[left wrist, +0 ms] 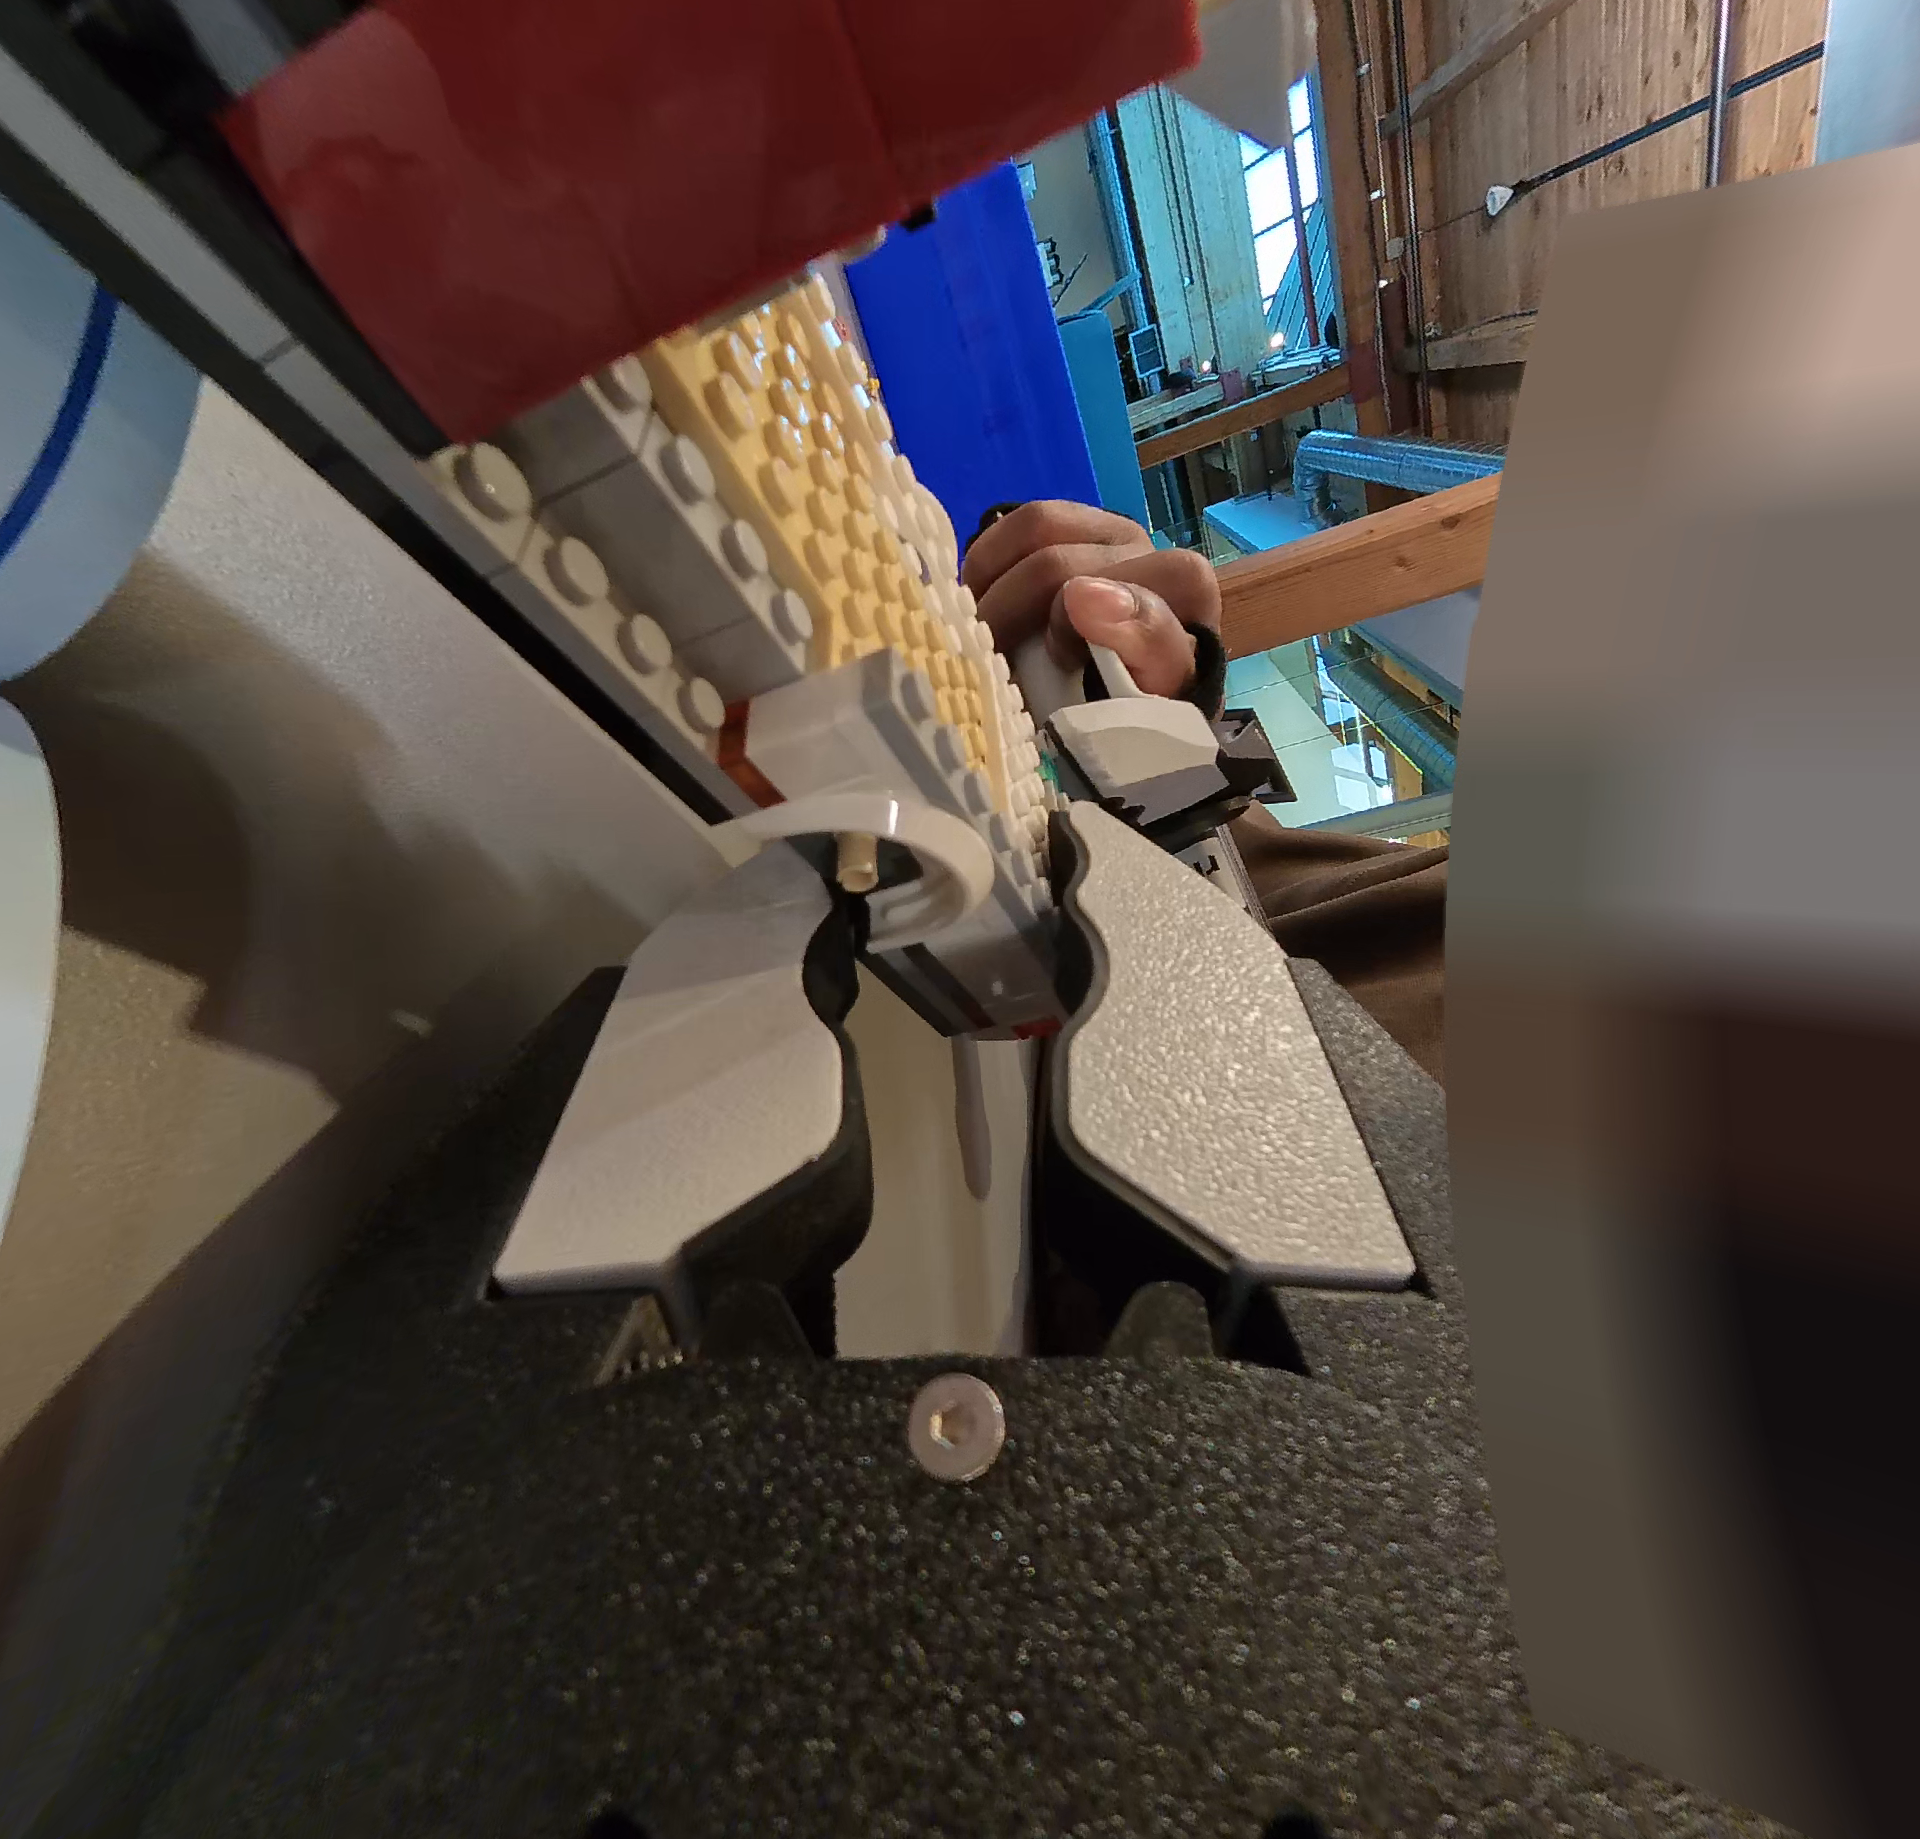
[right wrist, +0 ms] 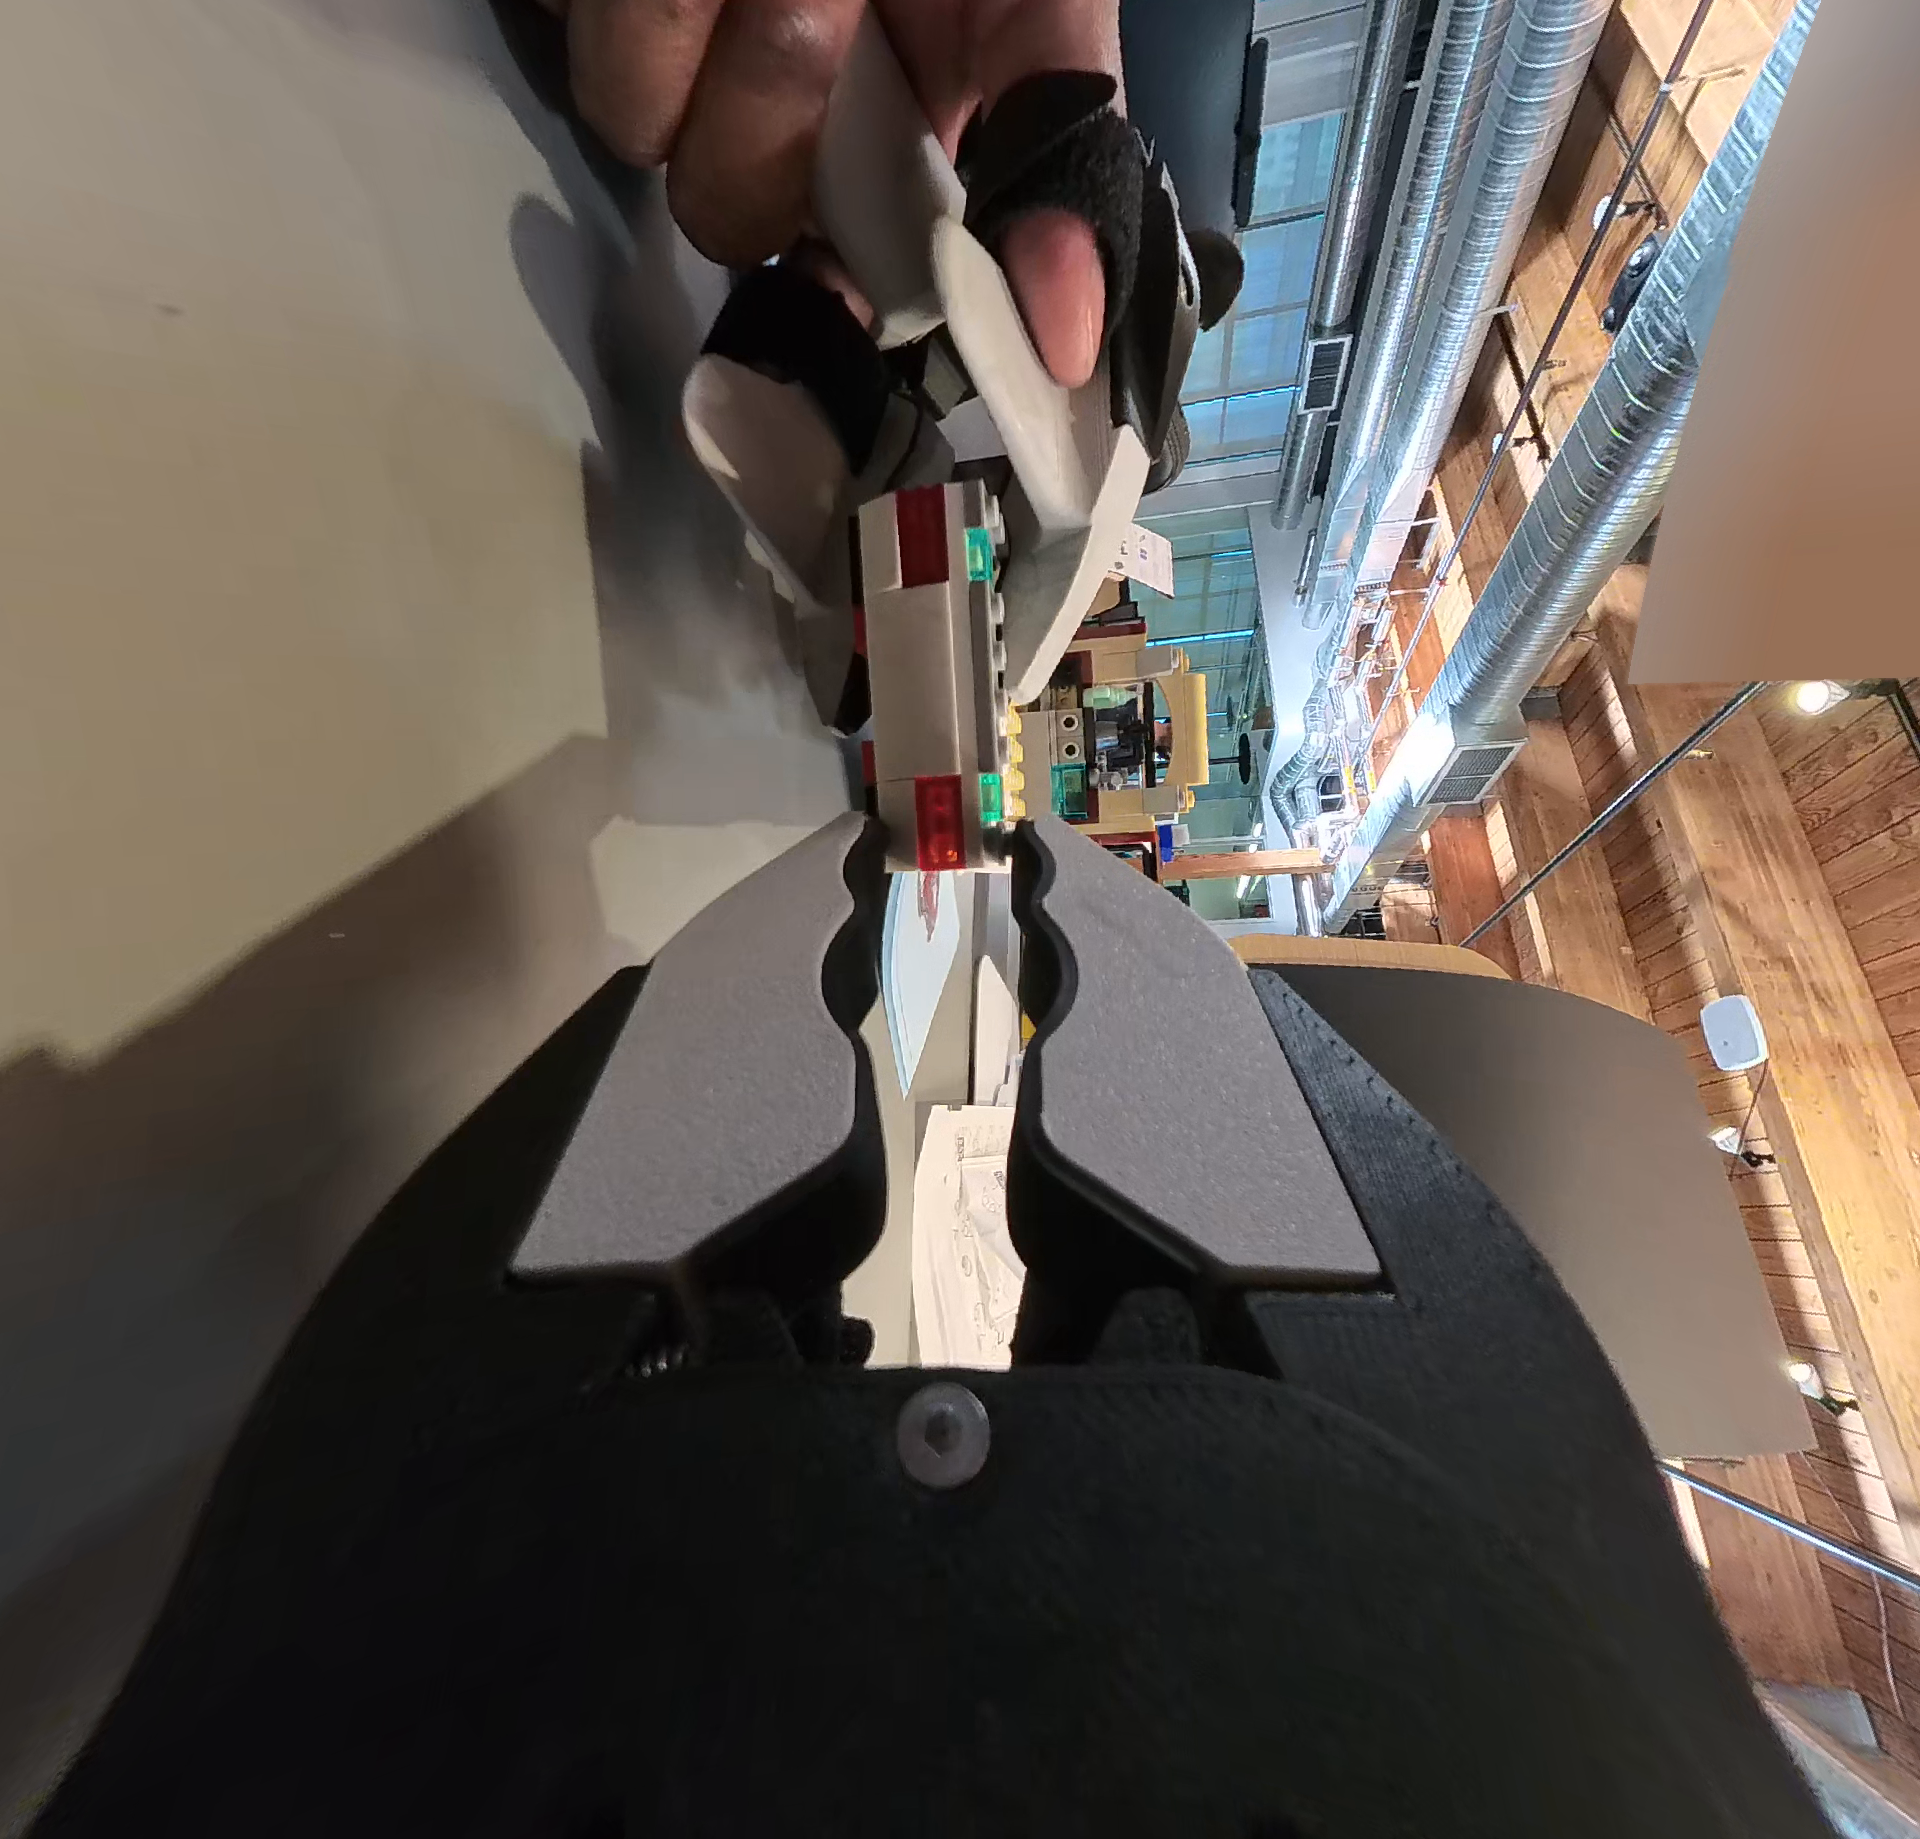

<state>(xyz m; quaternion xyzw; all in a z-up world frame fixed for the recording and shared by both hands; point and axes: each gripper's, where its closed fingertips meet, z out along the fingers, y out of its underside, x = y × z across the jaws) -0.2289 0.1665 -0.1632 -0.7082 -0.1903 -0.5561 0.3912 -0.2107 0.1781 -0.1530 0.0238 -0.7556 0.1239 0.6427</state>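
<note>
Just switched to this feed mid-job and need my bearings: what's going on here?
A person is holding a toy-brick model up off the pale table with two hand-held grippers. The left gripper is closed on one grey end of the model, beside a curved white piece. The right gripper is clamped on the opposite end, at a corner with a red brick. The person's hands show on the gripper handles.

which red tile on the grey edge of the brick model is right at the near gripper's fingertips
The lower red tile, between the right gripper's fingertips; the other red tile sits farther up.
</note>
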